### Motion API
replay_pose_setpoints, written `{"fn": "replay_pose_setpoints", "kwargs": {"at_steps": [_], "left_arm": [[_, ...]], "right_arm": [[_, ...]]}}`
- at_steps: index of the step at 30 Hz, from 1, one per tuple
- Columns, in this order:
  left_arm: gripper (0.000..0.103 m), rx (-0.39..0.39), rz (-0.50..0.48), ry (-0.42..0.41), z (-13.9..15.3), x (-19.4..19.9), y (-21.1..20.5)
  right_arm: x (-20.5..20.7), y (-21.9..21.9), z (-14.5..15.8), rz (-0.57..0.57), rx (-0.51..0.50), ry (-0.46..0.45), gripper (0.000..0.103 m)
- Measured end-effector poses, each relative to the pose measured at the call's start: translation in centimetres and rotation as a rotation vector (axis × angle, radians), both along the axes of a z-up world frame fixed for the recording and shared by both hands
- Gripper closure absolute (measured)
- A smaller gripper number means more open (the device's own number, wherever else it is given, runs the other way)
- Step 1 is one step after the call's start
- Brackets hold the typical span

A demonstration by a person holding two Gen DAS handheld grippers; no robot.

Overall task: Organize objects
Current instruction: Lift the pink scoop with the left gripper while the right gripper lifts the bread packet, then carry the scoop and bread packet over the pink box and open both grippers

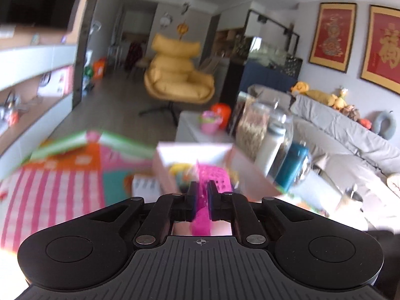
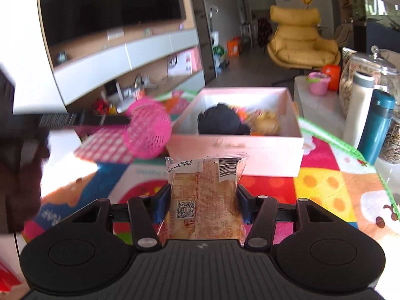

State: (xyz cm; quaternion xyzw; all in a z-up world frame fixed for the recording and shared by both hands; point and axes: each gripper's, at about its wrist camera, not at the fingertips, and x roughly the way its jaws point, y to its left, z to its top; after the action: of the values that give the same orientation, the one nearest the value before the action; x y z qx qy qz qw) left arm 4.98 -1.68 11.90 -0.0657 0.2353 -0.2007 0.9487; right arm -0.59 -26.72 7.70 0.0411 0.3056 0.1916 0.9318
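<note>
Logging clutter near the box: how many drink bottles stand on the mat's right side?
2: a white bottle and a teal bottle right of it, both upright beside the glass jar. Others may be hidden behind.

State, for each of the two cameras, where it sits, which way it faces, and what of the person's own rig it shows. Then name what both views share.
Left wrist: on the left gripper, facing the white box and sofa; its fingers pinch a pink strainer.
Right wrist: on the right gripper, facing the box and TV wall; its fingers clamp a snack packet.
Shared: box, strainer, yellow armchair, teal bottle.
</note>
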Motion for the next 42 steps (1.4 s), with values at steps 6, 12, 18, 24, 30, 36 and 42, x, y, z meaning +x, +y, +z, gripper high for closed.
{"fn": "replay_pose_setpoints", "kwargs": {"at_steps": [6, 12, 18, 24, 30, 36, 42], "left_arm": [[0.095, -0.047, 0.002, 0.017, 1.1, 1.6, -1.1], [0.095, -0.075, -0.028, 0.043, 1.6, 2.4, -2.1], [0.095, -0.060, -0.072, 0.005, 2.8, 2.0, -2.5], [0.093, 0.151, -0.066, 0.012, -0.9, -2.2, -0.7], [0.089, 0.397, -0.163, 0.064, -5.8, -5.8, 0.0], [0.087, 0.422, -0.205, 0.114, -8.4, -5.5, -0.2], [0.087, 0.443, -0.225, 0.139, -10.0, -3.7, -0.4]], "right_arm": [[-0.2, -2.4, -0.9, -0.042, 0.028, -0.002, 0.049], [0.2, -3.6, -2.2, -0.077, 0.049, 0.023, 0.049], [-0.7, -3.2, -3.0, -0.056, 0.059, 0.012, 0.049], [-0.9, -1.9, -5.1, -0.037, 0.002, 0.054, 0.041], [-0.2, -0.6, -6.0, -0.037, -0.042, 0.055, 0.011], [0.1, 0.3, -6.5, -0.041, -0.086, 0.070, 0.000], [0.1, 1.1, -6.7, -0.047, -0.147, 0.064, 0.000]]}}
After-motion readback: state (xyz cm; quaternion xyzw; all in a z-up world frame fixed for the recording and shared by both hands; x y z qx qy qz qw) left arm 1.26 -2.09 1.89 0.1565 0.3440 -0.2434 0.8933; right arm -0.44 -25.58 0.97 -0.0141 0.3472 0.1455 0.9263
